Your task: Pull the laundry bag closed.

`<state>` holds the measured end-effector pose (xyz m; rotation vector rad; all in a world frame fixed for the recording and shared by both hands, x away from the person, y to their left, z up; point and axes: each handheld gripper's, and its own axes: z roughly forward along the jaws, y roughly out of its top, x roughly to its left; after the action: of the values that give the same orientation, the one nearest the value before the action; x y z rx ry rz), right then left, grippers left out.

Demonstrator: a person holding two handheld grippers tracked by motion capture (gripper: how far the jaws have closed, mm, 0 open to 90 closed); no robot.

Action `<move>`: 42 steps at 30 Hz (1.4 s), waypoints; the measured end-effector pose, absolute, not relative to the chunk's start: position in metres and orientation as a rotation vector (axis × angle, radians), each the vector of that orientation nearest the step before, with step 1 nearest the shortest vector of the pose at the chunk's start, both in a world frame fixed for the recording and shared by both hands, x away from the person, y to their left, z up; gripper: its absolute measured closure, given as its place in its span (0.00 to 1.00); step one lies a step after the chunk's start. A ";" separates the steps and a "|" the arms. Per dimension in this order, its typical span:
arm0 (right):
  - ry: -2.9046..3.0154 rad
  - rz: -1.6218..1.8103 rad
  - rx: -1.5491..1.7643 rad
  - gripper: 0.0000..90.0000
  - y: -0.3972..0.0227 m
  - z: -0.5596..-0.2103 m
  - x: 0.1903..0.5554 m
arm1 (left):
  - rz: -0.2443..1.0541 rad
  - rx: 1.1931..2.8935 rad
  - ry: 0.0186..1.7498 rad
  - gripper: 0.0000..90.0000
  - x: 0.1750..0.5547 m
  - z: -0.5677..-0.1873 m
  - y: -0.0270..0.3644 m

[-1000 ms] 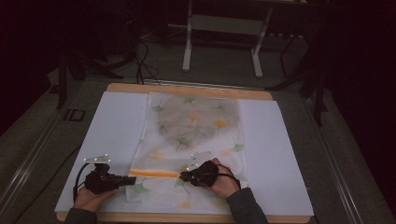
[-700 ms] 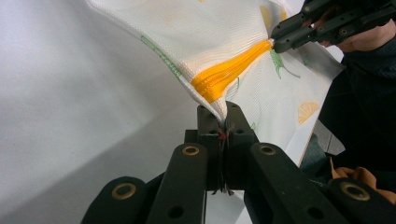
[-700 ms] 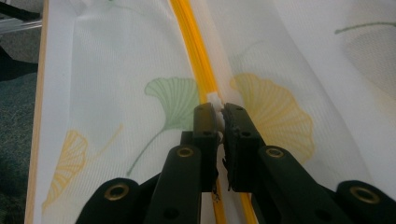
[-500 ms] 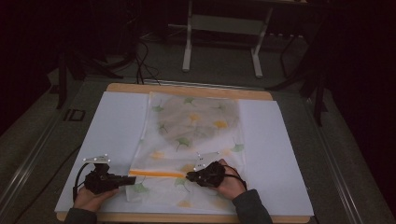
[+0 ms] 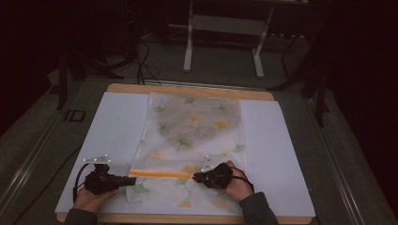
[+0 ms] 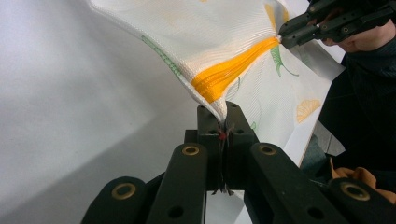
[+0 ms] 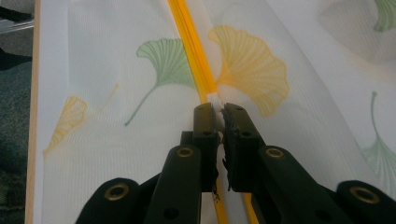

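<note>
White mesh bag (image 5: 190, 140) with green and yellow ginkgo-leaf print lies flat on the white table cover (image 5: 277, 154), running from the far edge toward the person, centre of the table. Fabric thin, finely ribbed, semi-sheer; far half looks greyer. An orange zipper (image 5: 159, 174) crosses the near end side to side.

Left gripper (image 5: 129, 179) at the bag's near-left edge, jaws clenched on the bag's corner right at the zipper end; in the left gripper view the fabric (image 6: 201, 42) is lifted and tented up from the jaws, orange zipper (image 6: 233, 70) bunched there.

Right gripper (image 5: 197, 177) on the zipper line near the bag's middle, jaws pinched on a small white zipper pull (image 7: 215, 100). The orange zipper (image 7: 191, 46) runs straight ahead between a green leaf and a yellow leaf.
</note>
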<state>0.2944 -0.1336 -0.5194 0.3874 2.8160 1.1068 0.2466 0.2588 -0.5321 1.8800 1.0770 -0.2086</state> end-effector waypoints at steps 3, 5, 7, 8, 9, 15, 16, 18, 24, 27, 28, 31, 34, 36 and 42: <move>2.816 1.110 0.397 0.94 -0.138 -0.520 0.293 | -0.210 1.882 1.075 0.98 0.247 -0.532 0.259; 2.812 1.114 0.400 0.94 -0.140 -0.521 0.292 | -0.210 1.883 1.075 0.98 0.247 -0.532 0.259; 2.812 1.116 0.402 0.94 -0.142 -0.521 0.292 | -0.210 1.882 1.075 0.98 0.247 -0.532 0.259; 2.811 1.118 0.410 0.94 -0.143 -0.521 0.291 | -0.209 1.882 1.075 0.98 0.247 -0.532 0.259; 2.811 1.116 0.410 0.94 -0.144 -0.521 0.291 | -0.210 1.882 1.074 0.98 0.247 -0.532 0.259; 2.805 1.119 0.418 0.94 -0.153 -0.522 0.290 | -0.210 1.880 1.075 0.98 0.247 -0.532 0.260; 2.804 1.118 0.422 0.94 -0.154 -0.522 0.289 | -0.210 1.880 1.075 0.98 0.247 -0.532 0.260; 2.803 1.117 0.426 0.94 -0.156 -0.522 0.289 | -0.208 1.879 1.076 0.98 0.247 -0.532 0.260; 2.799 1.115 0.443 0.94 -0.163 -0.522 0.289 | -0.207 1.880 1.075 0.98 0.247 -0.532 0.260; 2.799 1.113 0.449 0.94 -0.166 -0.522 0.289 | -0.209 1.878 1.075 0.98 0.247 -0.532 0.260; 2.800 1.116 0.450 0.94 -0.167 -0.522 0.289 | -0.209 1.881 1.074 0.98 0.247 -0.532 0.260; 2.804 1.112 0.442 0.94 -0.167 -0.521 0.288 | -0.210 1.880 1.075 0.98 0.247 -0.532 0.260; 2.805 1.112 0.440 0.94 -0.167 -0.521 0.288 | -0.209 1.878 1.075 0.98 0.246 -0.532 0.260; 2.804 1.105 0.439 0.94 -0.167 -0.521 0.288 | -0.211 1.878 1.074 0.98 0.247 -0.532 0.260; 2.808 1.098 0.443 0.94 -0.169 -0.522 0.288 | -0.207 1.877 1.075 0.98 0.247 -0.532 0.260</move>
<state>0.2880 -0.1687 -0.5222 0.4430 2.8075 1.0984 0.2465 0.2601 -0.5317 1.8773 1.0751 -0.2075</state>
